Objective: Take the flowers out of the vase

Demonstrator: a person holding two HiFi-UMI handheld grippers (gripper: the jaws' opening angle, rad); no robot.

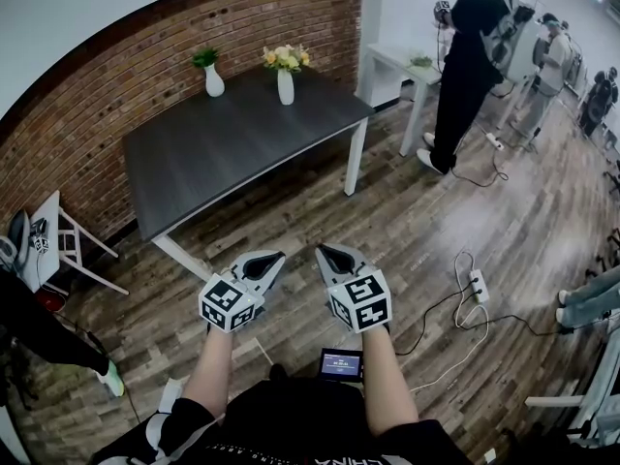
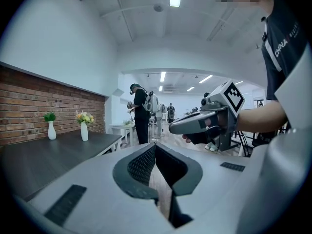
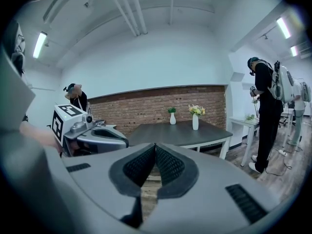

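The flowers [image 1: 286, 58] stood upright in the white vase [image 1: 285, 87] at the far edge of the dark table [image 1: 223, 153], well apart from both grippers and almost straight ahead. The left gripper [image 1: 272, 260] and right gripper [image 1: 327, 255] hung side by side near the person, jaws clenched on nothing. Neither seemed clearly nearer.

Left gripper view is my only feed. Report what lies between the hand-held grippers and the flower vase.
Observer: In the head view, a stretch of wooden floor separates the left hand-held gripper and the right hand-held gripper from the dark table bearing the flower vase.
Operator: Check the right jaws.
Observer: Right gripper view shows them together, nothing between.
Operator: Flag floor hazards.
Observer: A white power strip lies on the floor, right of the right hand-held gripper.
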